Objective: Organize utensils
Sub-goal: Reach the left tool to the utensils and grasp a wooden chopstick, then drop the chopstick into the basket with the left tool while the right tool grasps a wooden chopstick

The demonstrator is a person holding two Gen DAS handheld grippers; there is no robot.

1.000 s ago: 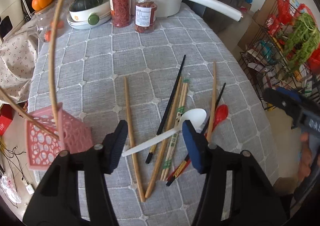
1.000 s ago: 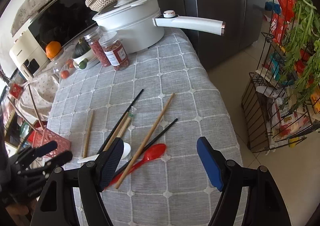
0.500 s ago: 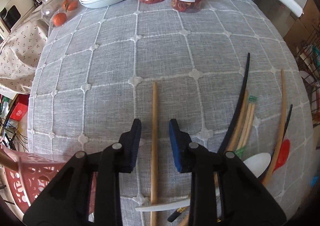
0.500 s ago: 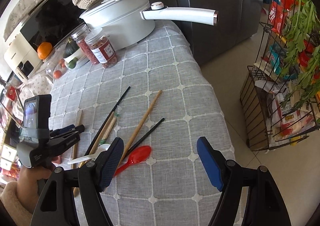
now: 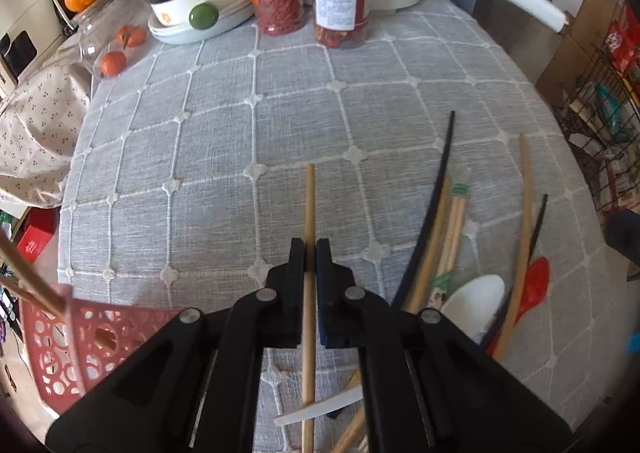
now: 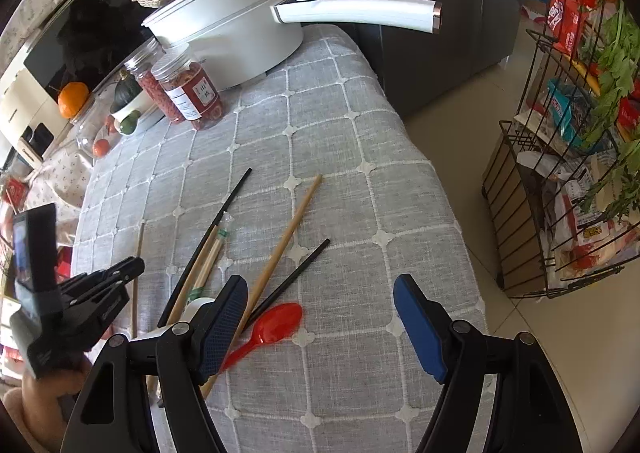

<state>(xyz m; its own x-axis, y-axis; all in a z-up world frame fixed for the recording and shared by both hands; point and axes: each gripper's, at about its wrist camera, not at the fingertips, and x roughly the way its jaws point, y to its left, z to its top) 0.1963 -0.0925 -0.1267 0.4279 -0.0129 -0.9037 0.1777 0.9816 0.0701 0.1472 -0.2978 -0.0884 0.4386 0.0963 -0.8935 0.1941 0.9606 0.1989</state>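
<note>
Pink basket (image 5: pixel 60 337) sits left of wooden chopstick (image 5: pixel 309 205), sticks already poking out. Left claw (image 5: pixel 311 253) pinched tight on that chopstick, still flat on tablecloth (image 5: pixel 208 157). Grip looks off-centre, so lift could tip long end down, drag cloth, or slip out. White spoon (image 5: pixel 474 307) handle crosses underneath, might get flicked. Right of chopstick: loose pile plus red spoon (image 6: pixel 276 323). Right claw (image 6: pixel 320 317) wide, empty, hovering above red spoon, could bump pile.
</note>
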